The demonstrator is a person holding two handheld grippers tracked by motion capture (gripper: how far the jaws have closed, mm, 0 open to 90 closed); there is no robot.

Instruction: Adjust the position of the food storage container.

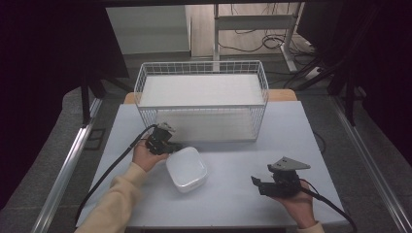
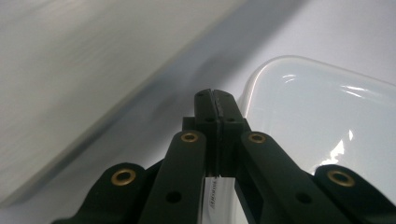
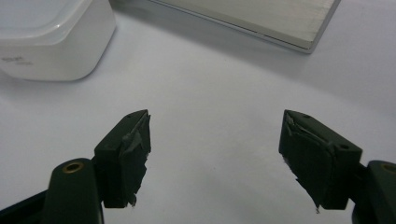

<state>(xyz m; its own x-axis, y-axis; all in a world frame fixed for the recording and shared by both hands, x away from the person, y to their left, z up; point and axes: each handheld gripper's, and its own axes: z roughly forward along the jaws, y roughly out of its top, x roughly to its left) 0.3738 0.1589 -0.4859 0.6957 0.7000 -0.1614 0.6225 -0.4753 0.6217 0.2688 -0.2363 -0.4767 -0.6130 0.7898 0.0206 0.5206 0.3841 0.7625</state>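
- The white container [image 1: 186, 169] sits on the table [image 1: 233, 194] near the left-centre, just this side of the wire basket [image 1: 201, 99], open side up and turned cornerwise to the table edge.
- The left gripper [image 1: 171, 146] is right at its far-left corner; in the left gripper view the jaws are pinched tight together, and the rim [image 2: 261, 74] runs just beside the tips. Whether they nip the rim itself I cannot tell.
- The right gripper [image 1: 256, 184] rests well off to the right, jaws spread wide with nothing between, pointing left toward the container [image 3: 51, 42].
- So the left hand is by far the nearer; any move of the container looks like its job.
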